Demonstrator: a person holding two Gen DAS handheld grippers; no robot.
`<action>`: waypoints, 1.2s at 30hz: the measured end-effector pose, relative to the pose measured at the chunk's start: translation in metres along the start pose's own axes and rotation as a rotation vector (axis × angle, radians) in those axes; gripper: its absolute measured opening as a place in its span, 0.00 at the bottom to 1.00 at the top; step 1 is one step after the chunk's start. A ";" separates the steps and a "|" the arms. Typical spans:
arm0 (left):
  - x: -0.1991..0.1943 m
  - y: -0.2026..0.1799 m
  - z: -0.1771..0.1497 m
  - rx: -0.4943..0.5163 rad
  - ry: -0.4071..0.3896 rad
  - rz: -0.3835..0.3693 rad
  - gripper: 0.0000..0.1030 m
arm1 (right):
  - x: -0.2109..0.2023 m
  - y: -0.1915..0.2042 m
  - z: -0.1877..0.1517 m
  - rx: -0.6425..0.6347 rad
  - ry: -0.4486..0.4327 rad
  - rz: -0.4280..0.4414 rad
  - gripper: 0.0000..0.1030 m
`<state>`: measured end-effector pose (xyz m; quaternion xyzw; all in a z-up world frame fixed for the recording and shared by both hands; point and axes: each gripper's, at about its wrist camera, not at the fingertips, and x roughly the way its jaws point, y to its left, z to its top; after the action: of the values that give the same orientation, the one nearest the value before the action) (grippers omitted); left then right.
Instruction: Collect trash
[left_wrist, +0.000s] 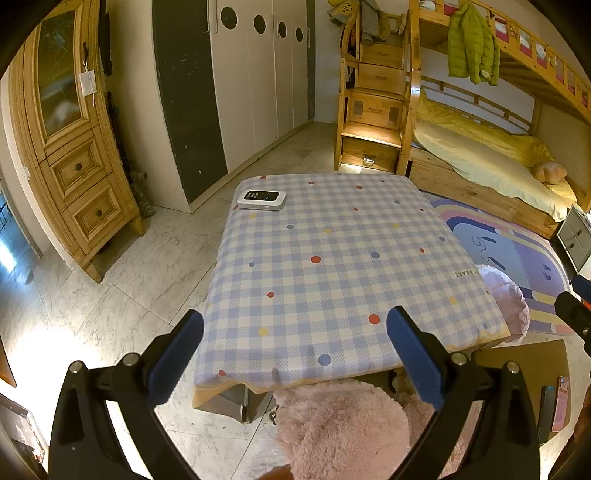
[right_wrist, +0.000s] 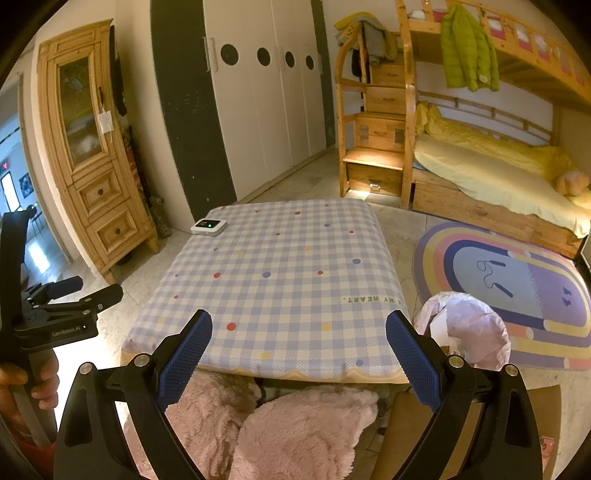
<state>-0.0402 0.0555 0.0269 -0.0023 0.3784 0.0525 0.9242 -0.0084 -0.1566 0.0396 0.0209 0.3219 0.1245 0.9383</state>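
Note:
A bin lined with a pink bag (right_wrist: 469, 332) stands on the floor at the table's near right corner; the left wrist view shows only its edge (left_wrist: 511, 299). The low table (right_wrist: 280, 266) wears a blue-and-white checked cloth with coloured dots. My right gripper (right_wrist: 299, 317) hovers open over the table's near edge, with nothing between its blue pads. My left gripper (left_wrist: 295, 317) is open too and holds nothing, above the near left part of the table (left_wrist: 332, 240). I see no loose trash on the cloth.
A white device (left_wrist: 261, 199) lies at the table's far left corner. Pink fluffy fabric (right_wrist: 295, 432) is below the grippers, and a cardboard box (left_wrist: 517, 365) at the lower right. A round rug (right_wrist: 509, 288), a bunk bed (right_wrist: 498, 184) and wooden cabinets (left_wrist: 74, 166) surround the marble floor.

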 end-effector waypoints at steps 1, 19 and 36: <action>0.000 0.000 0.000 0.000 0.000 0.000 0.94 | 0.000 0.000 0.000 0.001 0.001 -0.001 0.91; 0.001 0.005 0.005 0.006 -0.006 -0.001 0.94 | 0.001 -0.001 -0.001 0.000 -0.004 0.000 0.91; 0.000 0.005 0.005 0.007 -0.007 0.000 0.94 | 0.001 -0.001 -0.002 0.001 -0.002 0.001 0.91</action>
<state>-0.0370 0.0604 0.0307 0.0008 0.3755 0.0511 0.9254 -0.0083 -0.1576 0.0375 0.0218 0.3210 0.1249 0.9386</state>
